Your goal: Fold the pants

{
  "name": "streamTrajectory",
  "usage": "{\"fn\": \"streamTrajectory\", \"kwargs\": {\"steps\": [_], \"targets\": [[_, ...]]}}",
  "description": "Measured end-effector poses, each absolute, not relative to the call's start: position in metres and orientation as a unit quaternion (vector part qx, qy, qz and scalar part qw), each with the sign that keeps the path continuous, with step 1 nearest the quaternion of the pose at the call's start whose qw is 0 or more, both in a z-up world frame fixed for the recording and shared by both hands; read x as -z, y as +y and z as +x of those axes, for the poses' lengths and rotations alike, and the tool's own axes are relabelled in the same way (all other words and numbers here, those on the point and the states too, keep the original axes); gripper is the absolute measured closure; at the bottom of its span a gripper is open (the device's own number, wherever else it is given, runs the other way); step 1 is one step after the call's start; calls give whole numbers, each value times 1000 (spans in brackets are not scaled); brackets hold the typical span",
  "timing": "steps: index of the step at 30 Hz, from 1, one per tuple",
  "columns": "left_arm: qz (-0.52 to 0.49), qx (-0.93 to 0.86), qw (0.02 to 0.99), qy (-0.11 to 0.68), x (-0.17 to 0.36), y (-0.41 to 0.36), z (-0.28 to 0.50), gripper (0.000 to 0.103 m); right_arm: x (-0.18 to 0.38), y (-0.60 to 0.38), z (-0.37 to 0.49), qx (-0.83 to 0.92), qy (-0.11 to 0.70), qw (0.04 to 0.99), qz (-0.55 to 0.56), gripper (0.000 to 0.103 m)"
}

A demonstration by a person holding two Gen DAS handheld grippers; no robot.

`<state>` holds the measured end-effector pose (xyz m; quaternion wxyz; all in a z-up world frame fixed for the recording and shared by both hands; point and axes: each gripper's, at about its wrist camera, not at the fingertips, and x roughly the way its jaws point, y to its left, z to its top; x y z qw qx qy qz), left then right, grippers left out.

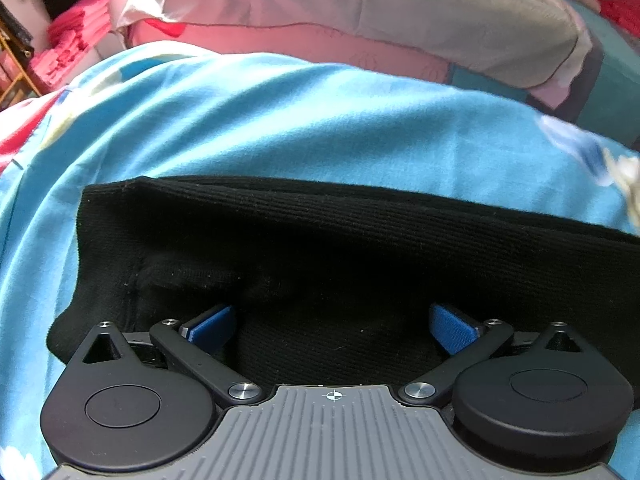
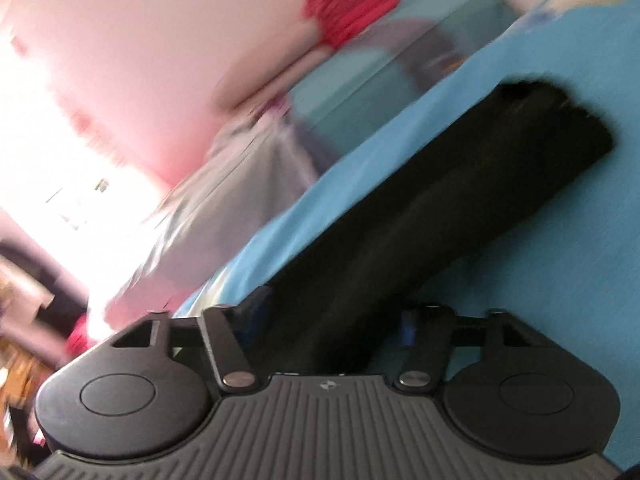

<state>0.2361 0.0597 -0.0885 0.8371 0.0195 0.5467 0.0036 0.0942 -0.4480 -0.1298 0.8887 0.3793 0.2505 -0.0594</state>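
Observation:
Black ribbed pants (image 1: 320, 232) lie folded into a wide band on a blue bedsheet (image 1: 280, 120). My left gripper (image 1: 332, 320) points steeply down over their near edge. It is open, with both blue pads (image 1: 212, 322) wide apart above the cloth. In the blurred right wrist view the pants (image 2: 460, 184) run as a long black strip up to the right. My right gripper (image 2: 334, 312) sits at the strip's near end with the cloth between its half-spread fingers. A sliver of sheet shows beside the right finger (image 2: 420, 332), so the pads do not clamp the cloth.
A grey-white pillow (image 1: 400, 12) and pink bedding (image 1: 300, 40) lie beyond the pants. A stack of pink cloth (image 1: 76, 40) sits far left. In the right wrist view, a red bundle (image 2: 348, 8) rests on teal bedding (image 2: 380, 80) near the wall.

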Motion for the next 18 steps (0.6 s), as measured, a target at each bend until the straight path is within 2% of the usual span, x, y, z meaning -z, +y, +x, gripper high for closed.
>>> {"fn": "streamTrajectory", "kwargs": {"steps": [2, 5, 8, 10, 12, 14, 16, 18], "targets": [[0, 12, 845, 534, 81, 69, 231, 0, 135, -454, 93, 70, 241, 890, 380, 79], [-22, 25, 853, 521, 68, 82, 223, 0, 148, -476, 93, 91, 209, 849, 476, 80], [-30, 18, 862, 505, 51, 95, 215, 0, 134, -468, 103, 130, 227, 852, 453, 81], [-28, 14, 869, 494, 42, 102, 211, 0, 107, -442, 113, 176, 246, 888, 347, 82], [-25, 9, 874, 485, 32, 107, 207, 0, 81, -400, 117, 190, 232, 931, 209, 82], [-28, 4, 879, 476, 25, 113, 202, 0, 64, -334, 113, 190, 182, 965, 8, 82], [-36, 2, 883, 469, 21, 117, 199, 0, 73, -262, 101, 144, 119, 965, -185, 82], [-45, 2, 884, 466, 19, 118, 198, 0, 111, -199, 90, 65, 104, 924, -362, 82]]}}
